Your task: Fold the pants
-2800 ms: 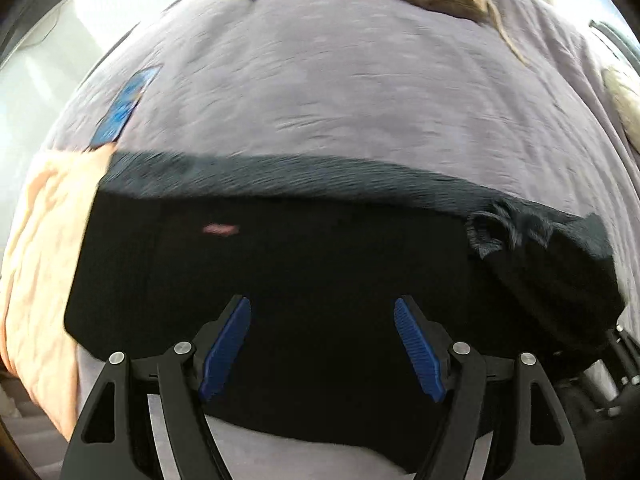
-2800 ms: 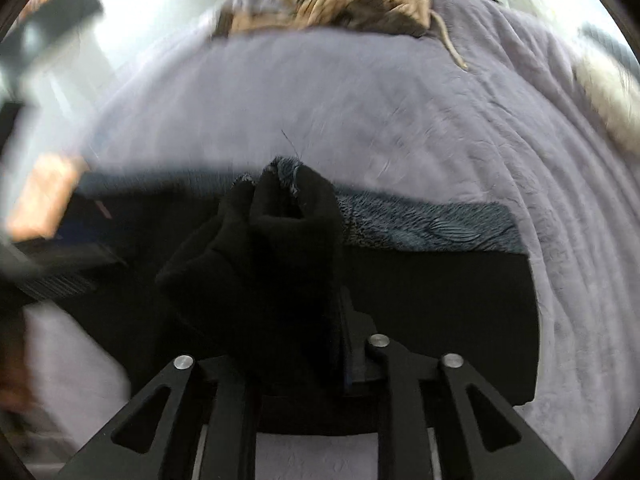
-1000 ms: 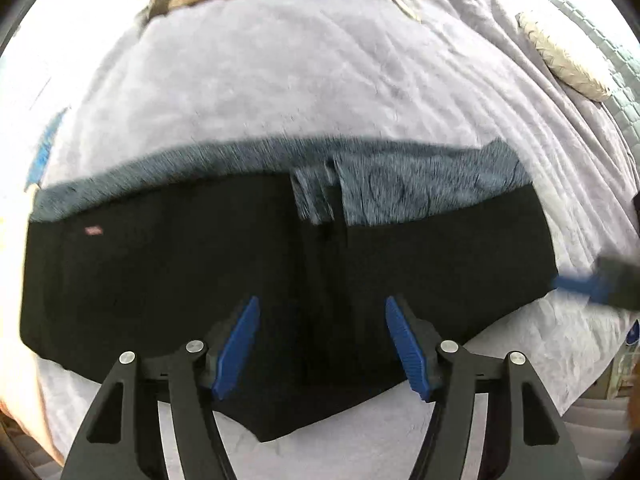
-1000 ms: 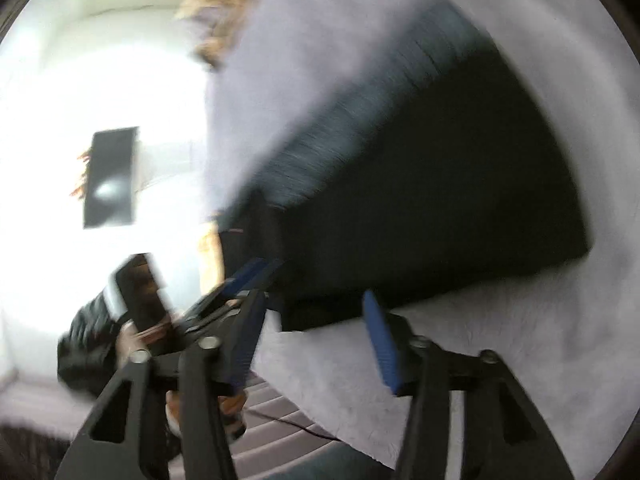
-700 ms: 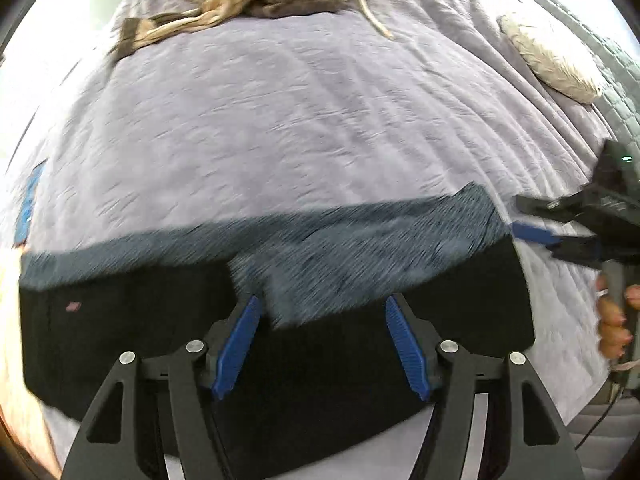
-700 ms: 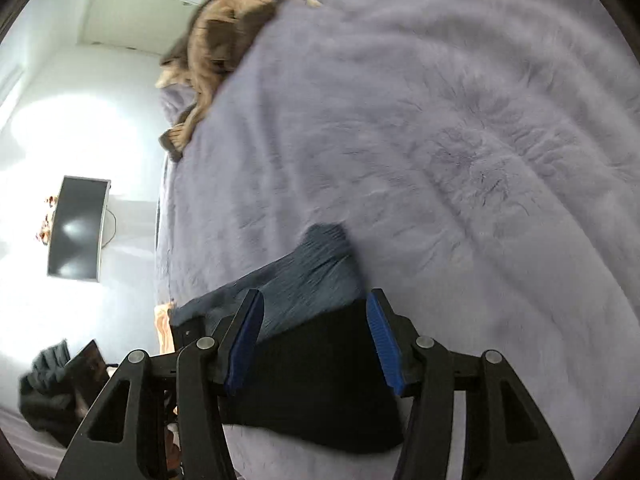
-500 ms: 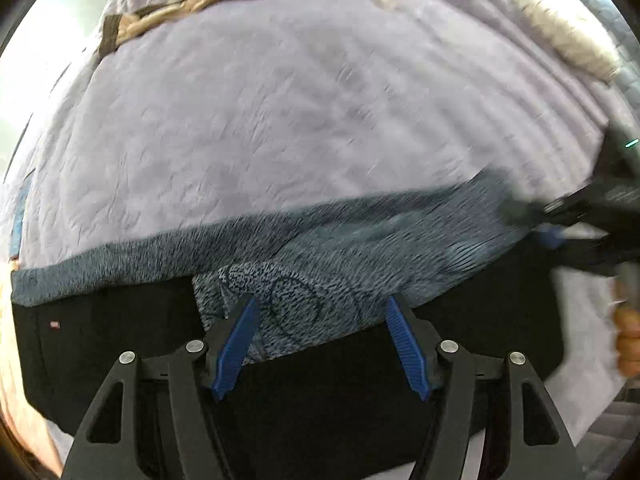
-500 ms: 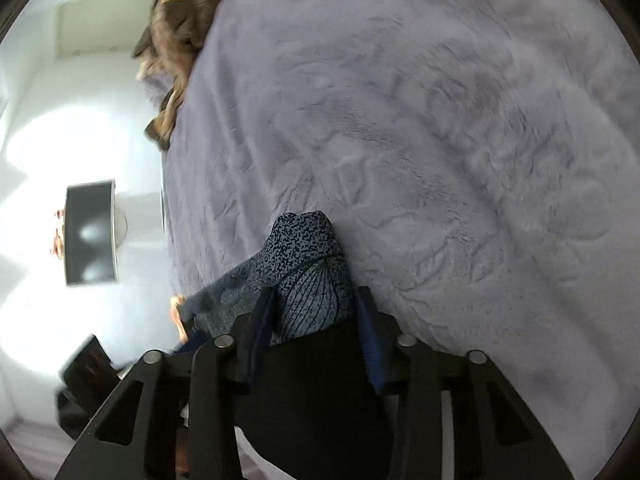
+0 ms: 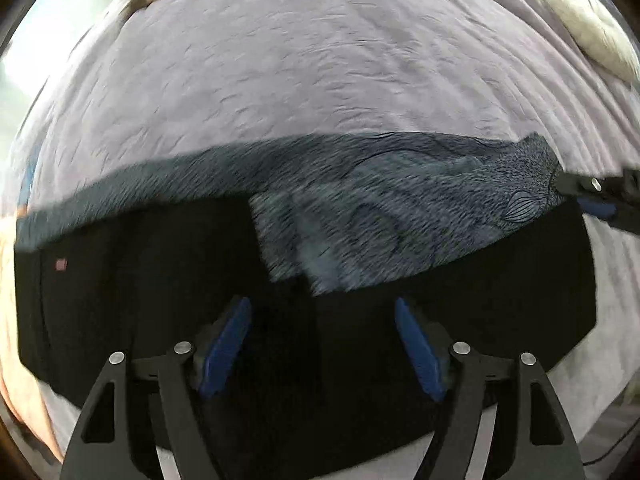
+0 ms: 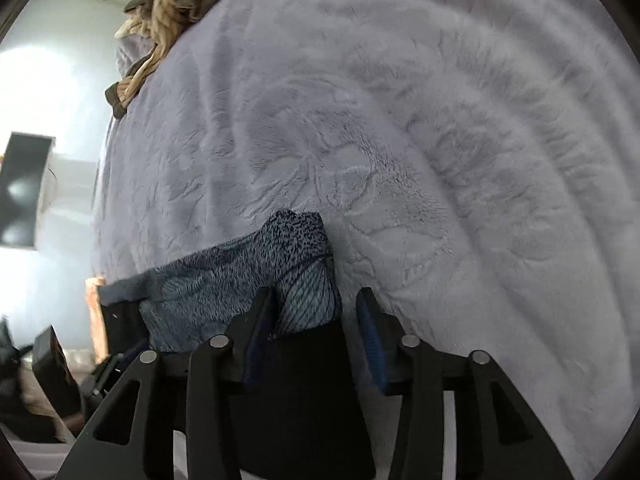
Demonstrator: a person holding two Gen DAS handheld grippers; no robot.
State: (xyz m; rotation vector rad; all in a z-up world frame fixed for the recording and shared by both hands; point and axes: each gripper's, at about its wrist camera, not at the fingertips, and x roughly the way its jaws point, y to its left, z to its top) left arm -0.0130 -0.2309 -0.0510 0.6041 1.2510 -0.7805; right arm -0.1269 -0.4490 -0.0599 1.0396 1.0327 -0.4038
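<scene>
The pants (image 9: 160, 300) are black with a blue-grey patterned band (image 9: 400, 208) along the far edge. They lie folded flat across the near part of the lilac blanket. My left gripper (image 9: 322, 340) is open and empty, low over the black cloth near its middle. My right gripper (image 10: 314, 312) is at the right end of the pants (image 10: 296, 380), its fingers straddling the patterned corner (image 10: 300, 256). The jaws stand narrowed around the cloth with a gap still showing on the right side. The right gripper also shows at the right edge of the left wrist view (image 9: 600, 200).
The lilac blanket (image 9: 320, 60) covers the bed. A brown and tan heap of clothes (image 10: 176, 4) lies at the far end. A cream pillow (image 9: 588, 28) lies far right. An orange cloth (image 9: 12, 340) lies at the left edge. A dark screen (image 10: 20, 188) hangs on the wall.
The right gripper let go of a bunched black part, swung round to the pants' right end and narrowed its jaws around the patterned corner. The left gripper stayed open over the pants.
</scene>
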